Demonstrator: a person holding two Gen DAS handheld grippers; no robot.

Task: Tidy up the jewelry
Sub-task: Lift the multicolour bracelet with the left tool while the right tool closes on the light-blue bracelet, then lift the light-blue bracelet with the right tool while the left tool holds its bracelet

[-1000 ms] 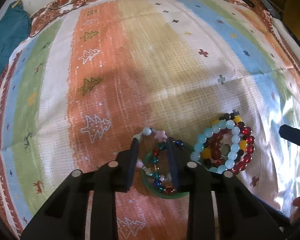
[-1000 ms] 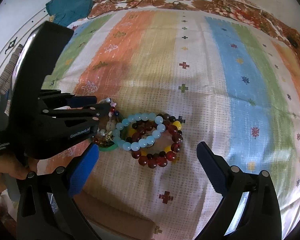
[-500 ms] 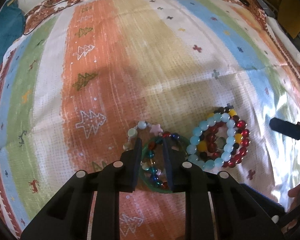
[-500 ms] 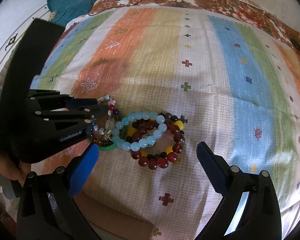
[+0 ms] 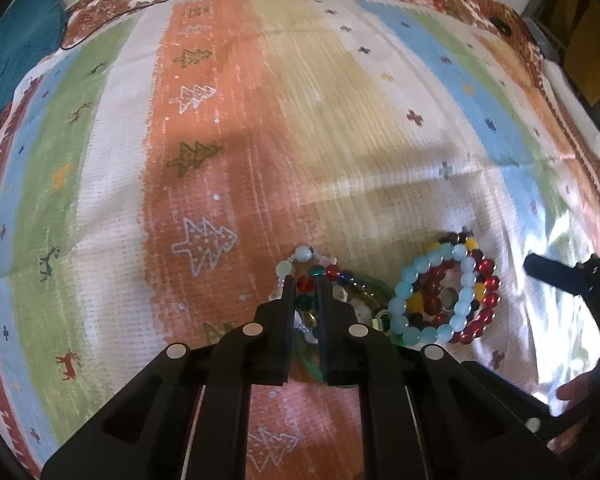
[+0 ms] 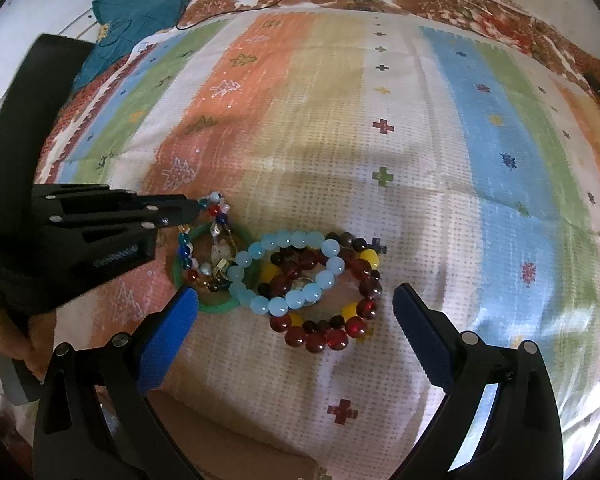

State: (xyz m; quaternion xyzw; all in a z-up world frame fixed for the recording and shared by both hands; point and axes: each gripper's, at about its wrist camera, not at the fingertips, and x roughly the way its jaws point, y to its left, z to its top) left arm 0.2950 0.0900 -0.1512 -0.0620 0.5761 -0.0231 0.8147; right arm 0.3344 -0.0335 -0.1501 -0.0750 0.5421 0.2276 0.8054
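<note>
The multicolored bead bracelet (image 5: 320,276) sits between the jaws of the left gripper (image 5: 305,280), which have just been closing and now pinch its strand of red, green and blue beads. It lies partly inside a green bangle (image 6: 212,268) on the striped bedspread (image 5: 260,120), in the orange band toward the near edge of the bed. In the right wrist view the same clenched jaws come in from the left side, tips on the far end of that bracelet.

Just beside the bangle, and touching it, lies a stack of three more beaded bracelets: one light blue bracelet (image 6: 288,268), one dark red bracelet (image 6: 320,336) and one mixed bracelet (image 6: 360,252) of dark, yellow and red beads (their loops overlap, so the exact order in the pile is hard to tell). That makes four bead bracelets and one bangle in all.

The right gripper (image 6: 296,316) hovers over the stack with its blue-padded jaws spread wide, one on each side of the pile and touching nothing. A teal cloth (image 6: 140,4) lies at the far left corner of the bed.
</note>
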